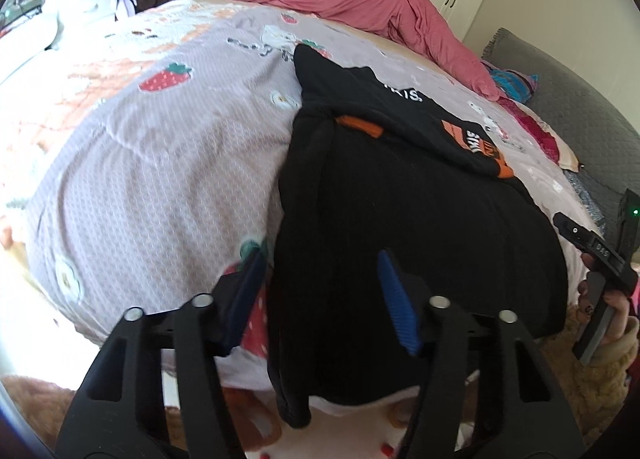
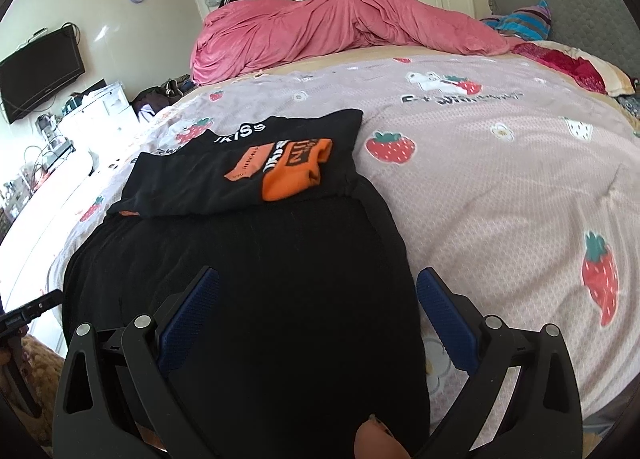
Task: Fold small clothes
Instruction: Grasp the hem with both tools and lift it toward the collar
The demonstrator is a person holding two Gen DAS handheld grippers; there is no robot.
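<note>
White "IKIS" lettering on black garment point(image 2: 248, 163); bedsheet point(image 2: 500, 163) print text blurred, unreadable.

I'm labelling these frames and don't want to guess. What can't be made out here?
- Left wrist view: whether the left hand-held gripper pinches the black garment; the cloth's edge lies between its blue pads, contact unclear.
- Right wrist view: the garment's near hem, hidden below the right hand-held gripper and cut by the bottom edge.
- Both views: the orange print, folded and too small to read.
</note>
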